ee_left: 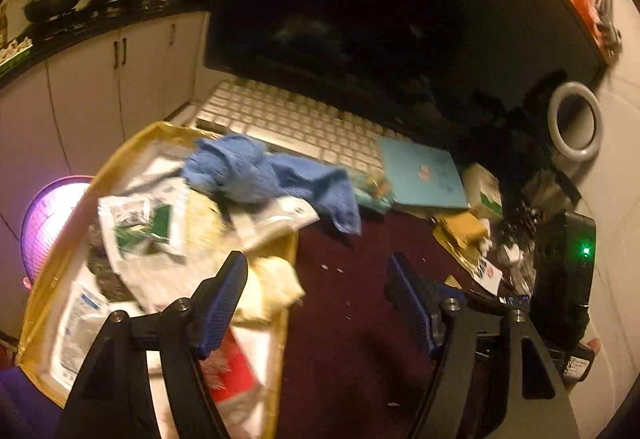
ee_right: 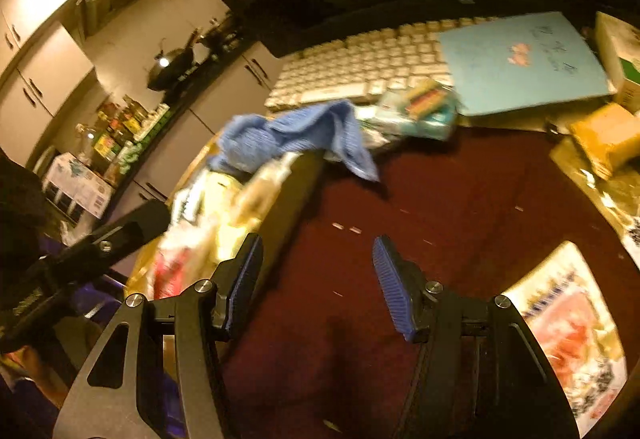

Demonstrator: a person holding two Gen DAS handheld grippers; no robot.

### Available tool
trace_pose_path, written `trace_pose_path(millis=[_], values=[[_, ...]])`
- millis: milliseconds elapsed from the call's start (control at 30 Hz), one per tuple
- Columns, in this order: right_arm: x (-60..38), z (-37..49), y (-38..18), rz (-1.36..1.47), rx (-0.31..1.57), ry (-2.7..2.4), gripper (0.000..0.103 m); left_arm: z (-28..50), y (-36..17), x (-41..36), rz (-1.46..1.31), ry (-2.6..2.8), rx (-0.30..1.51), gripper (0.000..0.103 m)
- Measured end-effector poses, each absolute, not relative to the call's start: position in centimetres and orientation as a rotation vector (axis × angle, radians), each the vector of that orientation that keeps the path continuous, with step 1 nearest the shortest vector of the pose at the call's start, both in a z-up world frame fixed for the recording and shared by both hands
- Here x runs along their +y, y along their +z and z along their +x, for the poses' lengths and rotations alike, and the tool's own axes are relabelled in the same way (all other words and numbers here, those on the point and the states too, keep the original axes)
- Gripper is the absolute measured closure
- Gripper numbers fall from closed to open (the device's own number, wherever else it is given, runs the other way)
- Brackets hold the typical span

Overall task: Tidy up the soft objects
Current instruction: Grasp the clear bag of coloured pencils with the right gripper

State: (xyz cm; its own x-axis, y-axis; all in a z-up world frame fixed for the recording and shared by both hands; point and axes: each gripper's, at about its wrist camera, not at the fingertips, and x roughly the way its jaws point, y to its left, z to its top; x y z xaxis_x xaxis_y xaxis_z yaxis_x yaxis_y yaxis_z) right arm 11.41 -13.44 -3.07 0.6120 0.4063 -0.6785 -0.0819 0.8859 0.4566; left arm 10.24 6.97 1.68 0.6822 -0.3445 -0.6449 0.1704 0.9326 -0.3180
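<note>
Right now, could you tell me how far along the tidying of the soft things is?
The blue cloth already lies on the pile in the yellow tray, though one corner hangs over the rim onto the maroon table. Nothing is in hand: left tool and right tool are open and empty. Tucking that corner in remains.

Bare maroon tabletop [ee_right: 460,199] lies open between the heaped yellow tray [ee_left: 86,195] and right-side clutter [ee_left: 476,227].

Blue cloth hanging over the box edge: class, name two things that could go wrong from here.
1. The blue cloth lies only partly in the yellow box; its loose end drapes onto the maroon mat and might slide out.
2. Both grippers are open and empty; regrasping near the keyboard could snag the packets beneath.
</note>
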Motion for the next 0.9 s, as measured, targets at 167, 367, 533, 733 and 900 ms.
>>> trace_pose_path(millis=[167,367,533,733,900], values=[[-16.1,10.4,-3.3,0.371,0.904,0.269,0.045,9.6,1.0,5.1,-0.22,-0.326,0.791,0.031],[-18.5,10.4,-3.5,0.425,0.901,0.221,0.045,9.6,0.5,4.3,-0.221,-0.336,0.81,0.031],[-18.2,10.8,-2.6,0.447,0.884,0.217,0.045,10.0,0.8,3.8,-0.208,-0.339,0.814,0.031],[-18.9,13.0,-1.6,0.534,0.884,0.201,0.045,10.6,1.7,3.2,-0.193,-0.348,0.796,0.031],[-19.1,16.5,-1.5,0.605,0.935,0.161,0.045,10.2,1.5,3.8,-0.212,-0.346,0.789,0.031]])
